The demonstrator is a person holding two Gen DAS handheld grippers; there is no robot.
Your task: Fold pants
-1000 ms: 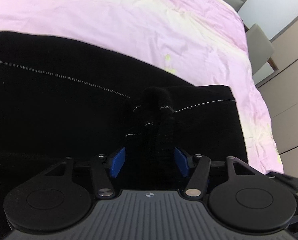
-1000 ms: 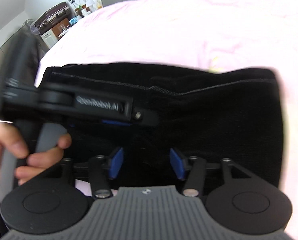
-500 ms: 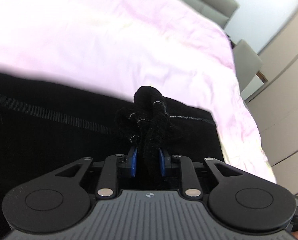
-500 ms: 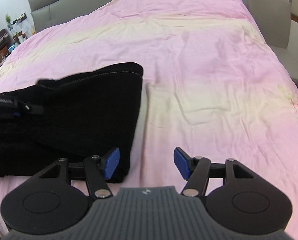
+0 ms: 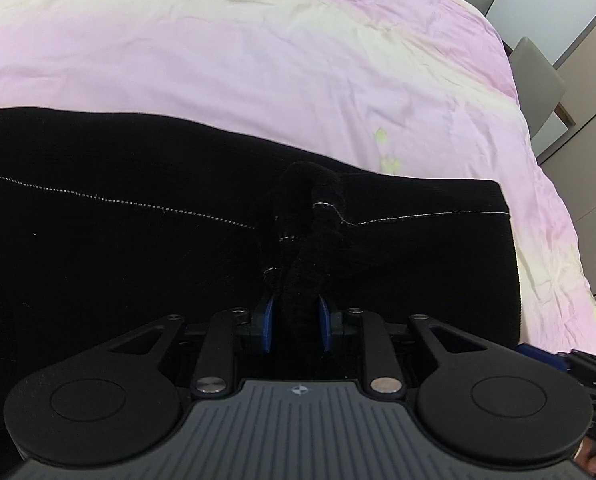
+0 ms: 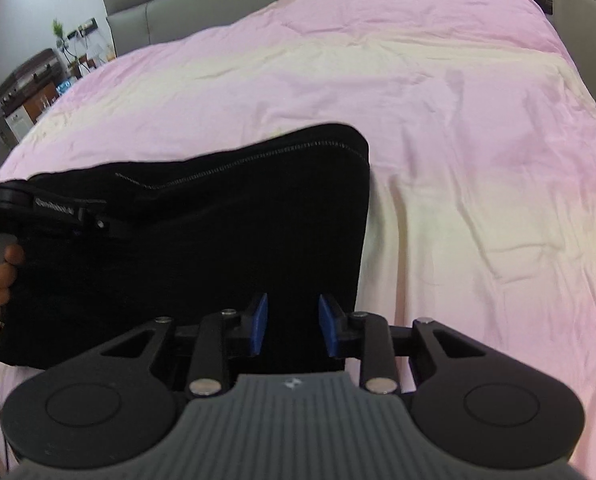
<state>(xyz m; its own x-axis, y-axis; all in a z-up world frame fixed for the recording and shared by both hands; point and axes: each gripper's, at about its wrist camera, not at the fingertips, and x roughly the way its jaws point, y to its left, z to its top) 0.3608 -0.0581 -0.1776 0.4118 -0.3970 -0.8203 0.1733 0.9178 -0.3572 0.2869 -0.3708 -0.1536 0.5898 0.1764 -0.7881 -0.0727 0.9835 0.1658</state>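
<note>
Our left gripper (image 5: 295,322), spread a second earlier, had pressed together on a bunched ridge of the black pants (image 5: 137,264) and was pinching it. Our right gripper (image 6: 289,330), which half a second before sat over bare sheet beyond the cloth, had come back over the pants' near right corner, jaws narrowed but holding nothing we could see. The pants lay folded near the front edge of the pink bed (image 6: 458,140). We judged another fold was about to begin.
</note>
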